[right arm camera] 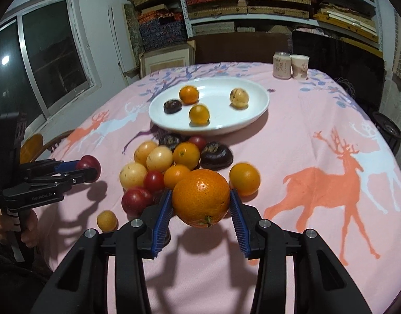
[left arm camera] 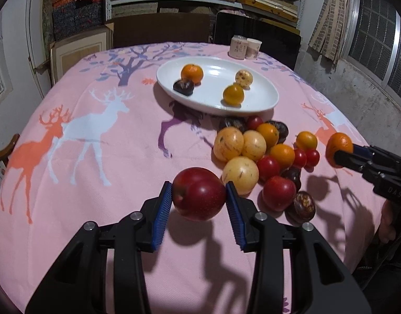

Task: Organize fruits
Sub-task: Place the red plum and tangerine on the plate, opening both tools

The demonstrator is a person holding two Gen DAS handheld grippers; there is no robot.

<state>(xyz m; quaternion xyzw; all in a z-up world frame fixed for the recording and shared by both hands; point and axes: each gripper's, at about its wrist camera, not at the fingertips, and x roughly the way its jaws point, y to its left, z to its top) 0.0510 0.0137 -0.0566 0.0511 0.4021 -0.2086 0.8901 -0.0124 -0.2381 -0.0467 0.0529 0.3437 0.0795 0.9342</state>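
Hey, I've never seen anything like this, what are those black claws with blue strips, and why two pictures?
They are hand-held grabbing tools; a person holds one in each hand. Each picture comes from a camera on one tool, looking along its fingers. The left tool grips a red apple; the right tool grips an orange. On the pink deer tablecloth lie a pile of loose fruit, a white plate already holding four fruits, and two cups at the far edge.
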